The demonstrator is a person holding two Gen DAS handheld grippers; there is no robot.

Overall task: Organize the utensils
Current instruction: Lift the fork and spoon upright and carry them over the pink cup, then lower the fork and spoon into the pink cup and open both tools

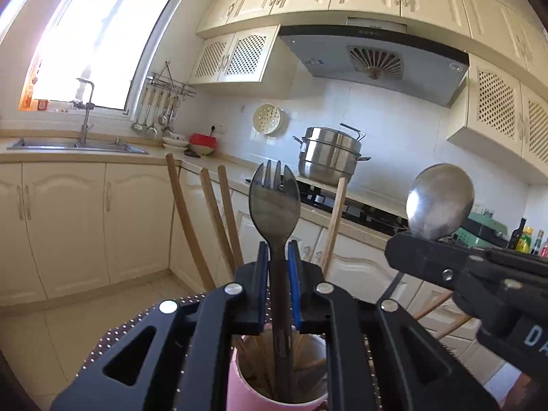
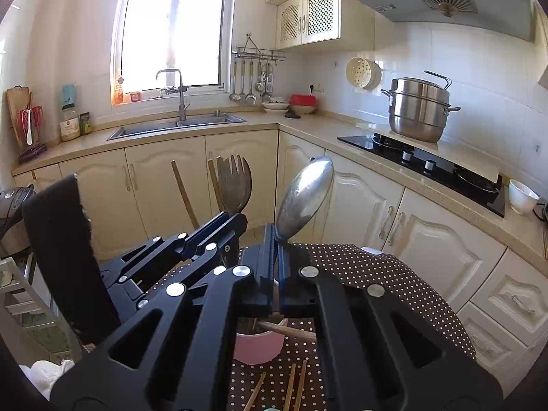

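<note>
In the left wrist view my left gripper [image 1: 278,250] is shut on the dark handle of a metal spork [image 1: 274,202]. The spork stands upright, tines up, and its handle reaches down into a pink cup [image 1: 246,390] that holds several wooden chopsticks [image 1: 212,226]. To the right, my right gripper [image 1: 399,248] is shut on a metal spoon [image 1: 440,202], bowl up. The right wrist view shows the right gripper [image 2: 275,236] clamping the spoon [image 2: 304,195] above the pink cup [image 2: 257,349]. The left gripper [image 2: 236,222] with the spork [image 2: 234,185] is just to its left.
The cup stands on a brown white-dotted tablecloth [image 2: 376,274], with loose chopsticks [image 2: 294,387] lying near its front edge. Beyond are cream cabinets, a sink [image 2: 178,125], a black hob [image 2: 428,167] with a steel pot [image 2: 418,109], and a white bowl [image 2: 522,197].
</note>
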